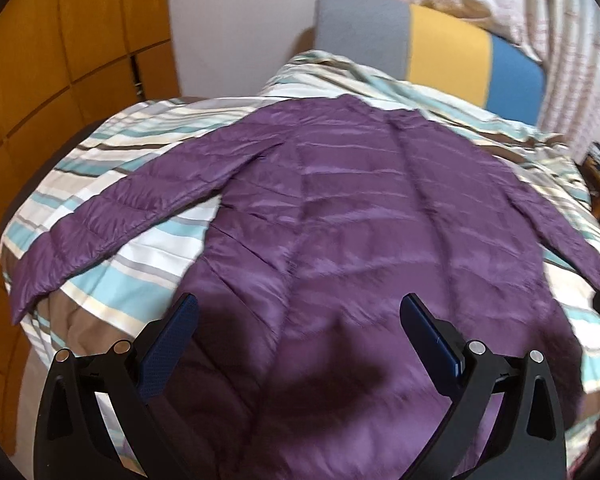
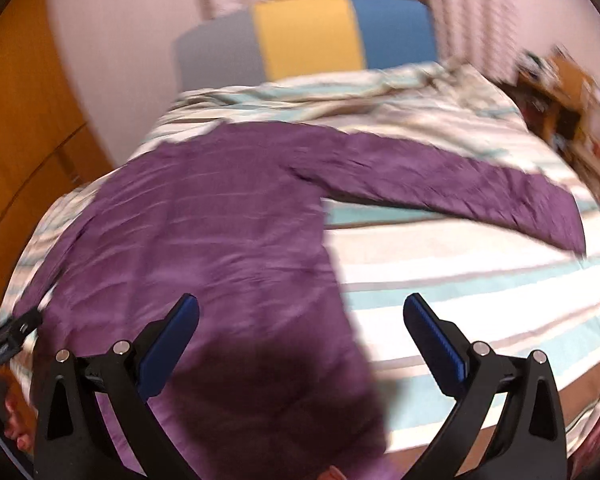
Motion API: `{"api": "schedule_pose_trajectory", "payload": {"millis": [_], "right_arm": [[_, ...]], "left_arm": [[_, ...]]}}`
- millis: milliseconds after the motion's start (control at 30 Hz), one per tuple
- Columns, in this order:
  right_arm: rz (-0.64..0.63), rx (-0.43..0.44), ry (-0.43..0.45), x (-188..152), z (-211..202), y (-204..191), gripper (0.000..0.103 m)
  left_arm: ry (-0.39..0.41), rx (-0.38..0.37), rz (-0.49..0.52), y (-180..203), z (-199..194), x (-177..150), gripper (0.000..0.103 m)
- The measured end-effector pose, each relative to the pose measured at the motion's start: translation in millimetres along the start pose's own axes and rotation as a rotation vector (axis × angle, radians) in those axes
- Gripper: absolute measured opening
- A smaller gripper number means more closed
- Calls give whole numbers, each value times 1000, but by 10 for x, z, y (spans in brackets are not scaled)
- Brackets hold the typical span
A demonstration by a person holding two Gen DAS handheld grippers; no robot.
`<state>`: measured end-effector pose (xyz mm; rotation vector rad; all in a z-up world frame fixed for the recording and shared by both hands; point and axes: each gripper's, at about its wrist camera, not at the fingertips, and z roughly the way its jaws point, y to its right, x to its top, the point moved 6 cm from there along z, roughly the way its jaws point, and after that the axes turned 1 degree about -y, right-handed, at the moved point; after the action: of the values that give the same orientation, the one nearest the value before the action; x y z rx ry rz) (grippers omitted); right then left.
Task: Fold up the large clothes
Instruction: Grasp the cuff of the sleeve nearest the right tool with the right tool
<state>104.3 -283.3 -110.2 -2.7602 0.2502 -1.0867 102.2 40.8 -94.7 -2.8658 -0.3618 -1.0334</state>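
1. While both tools hover spread wide and empty, one purple jacket (image 1: 340,208) lies flat on the striped bed (image 1: 112,148) beneath the left gripper (image 1: 298,320).
2. The right gripper (image 2: 300,320) straddles the jacket's edge; two grippers, two sleeves spread out.

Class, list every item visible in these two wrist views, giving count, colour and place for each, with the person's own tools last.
Jacket: one, purple quilted, spread flat on the bed, both sleeves out.
Bedcover: one, striped white, teal and brown, under the jacket.
Headboard: one, grey, yellow and blue panels, far end of the bed.
Wardrobe: one, orange-brown wood, left side.
Curtain: pale patterned, behind the headboard.
Shelf: wooden, cluttered, right side; blurred.
Left gripper: black, blue fingers, open above the jacket hem.
Right gripper: black, blue fingers, open above the jacket's edge.
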Motion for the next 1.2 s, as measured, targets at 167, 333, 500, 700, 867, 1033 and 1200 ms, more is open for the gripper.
{"api": "schedule_pose_trajectory", "payload": {"millis": [167,333,500,700,867,1033,1200], "right_arm": [[239,-67,-12,179,321,840,101],[453,-109,19,362,494,1590,100],[741,-104,62,421,593,2353,88],[903,-160,172,523,492,2925,74],[992,-241,204,550,463,3255,41],[854,-296,186,743,461,3142,13],[542,-312,289,1164,194,2487,11]], "left_arm": [[-15,112,-12,-209,396,154,100],[-5,153,-22,-317,715,376,100],[13,228,23,-385,1013,537,100],[-14,229,14,-427,1252,432,100],[-8,258,30,-390,1270,391,100],[-9,308,76,-321,1284,388,100],[-25,268,46,-369,1314,379,100]]}}
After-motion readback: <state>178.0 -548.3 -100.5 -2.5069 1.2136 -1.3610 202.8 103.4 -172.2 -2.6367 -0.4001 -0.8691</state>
